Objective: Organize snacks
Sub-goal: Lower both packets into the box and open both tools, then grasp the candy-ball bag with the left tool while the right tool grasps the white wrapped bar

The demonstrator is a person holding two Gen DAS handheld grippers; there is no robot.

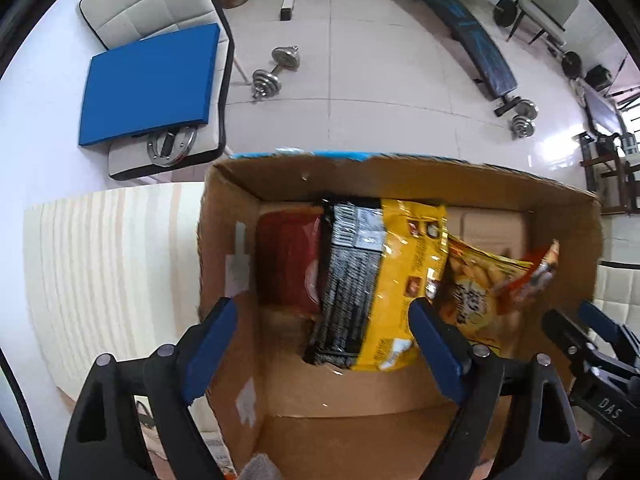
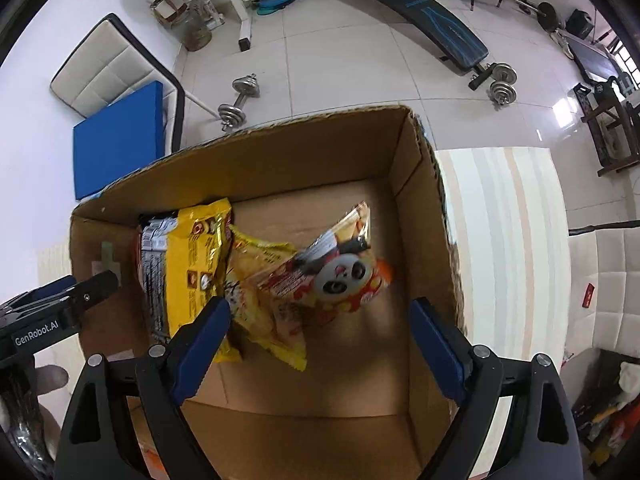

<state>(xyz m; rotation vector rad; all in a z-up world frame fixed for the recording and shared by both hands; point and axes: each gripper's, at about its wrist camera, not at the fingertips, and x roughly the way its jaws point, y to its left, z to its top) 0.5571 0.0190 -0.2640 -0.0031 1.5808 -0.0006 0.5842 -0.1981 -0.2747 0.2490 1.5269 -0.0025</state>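
Observation:
An open cardboard box (image 1: 400,176) (image 2: 280,160) stands on a striped tabletop. Inside it lie a red pack (image 1: 288,256), a yellow-and-black pack (image 1: 384,280) (image 2: 188,272), a yellow snack bag (image 1: 476,292) (image 2: 272,320) and an orange panda pack (image 2: 340,276) (image 1: 536,276), which looks blurred. My left gripper (image 1: 322,308) hangs open above the box's left part; the yellow-and-black pack lies below, untouched by the pads. My right gripper (image 2: 320,306) hangs open above the panda pack and holds nothing. Each gripper shows at the edge of the other's view.
The striped tabletop (image 1: 100,260) (image 2: 500,240) extends on both sides of the box. Beyond it are a white chair with a blue cushion (image 1: 152,80), a dumbbell (image 1: 276,72) on the tiled floor and a workout bench (image 2: 432,12). A hand (image 2: 48,376) holds the left gripper.

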